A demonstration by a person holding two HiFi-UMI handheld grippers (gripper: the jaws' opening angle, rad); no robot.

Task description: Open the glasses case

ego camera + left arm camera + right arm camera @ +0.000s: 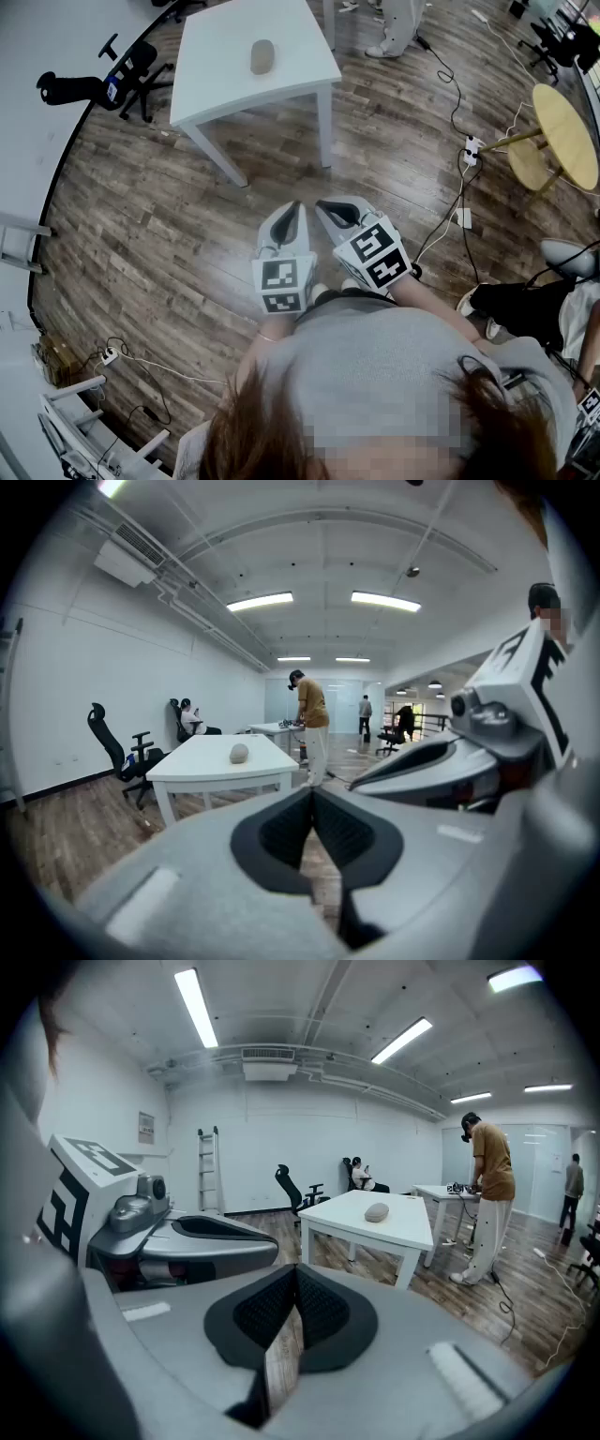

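My left gripper (313, 797) and right gripper (296, 1274) both pressed together, empty. Glasses case (262, 56) well ahead on table (217, 75). Risk: arriving shut, I shove case rather than grip it.

Head view steeply down, gripper views forward, all sharing white table (225, 70)

The glasses case (262, 56) is plain grey-beige. The surface (220, 80) is white. The floor (159, 234) shows a brown wood-plank pattern. The left gripper (294, 212) and right gripper (328, 208) have light grey shells and black ribbed pads (286, 829) on the jaws. Each marker cube (279, 286) carries black-and-white square patterns. The round table (567, 131) is yellow. The office chair (122, 80) is black.
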